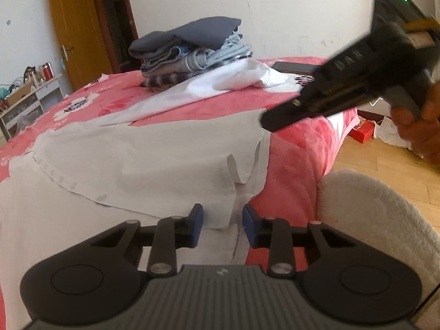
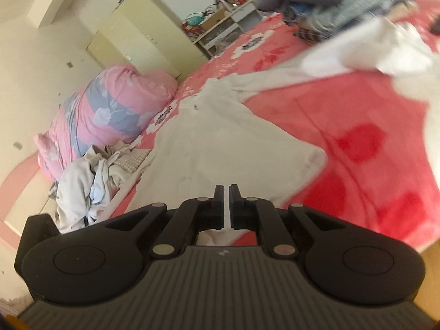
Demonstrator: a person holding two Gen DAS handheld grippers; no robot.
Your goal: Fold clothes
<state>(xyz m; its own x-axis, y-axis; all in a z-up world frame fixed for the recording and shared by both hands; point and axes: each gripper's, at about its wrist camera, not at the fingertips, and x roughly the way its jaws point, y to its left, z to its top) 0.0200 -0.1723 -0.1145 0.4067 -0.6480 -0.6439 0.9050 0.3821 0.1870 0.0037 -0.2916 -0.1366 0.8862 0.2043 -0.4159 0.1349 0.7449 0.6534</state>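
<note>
white garment (image 1: 154, 148) lies spread on the pink bed (image 1: 299, 148), partly folded; left gripper (image 1: 222, 221) hangs apart over its near hem, gripping nothing. right gripper (image 2: 227, 192) is clenched on a thin white edge. folded stack (image 1: 189, 52) behind looks done; unfolded heap (image 2: 90, 176) remains.

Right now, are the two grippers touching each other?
Apart. Left wrist view: the right gripper hangs above the white garment, well beyond the left gripper.
</note>
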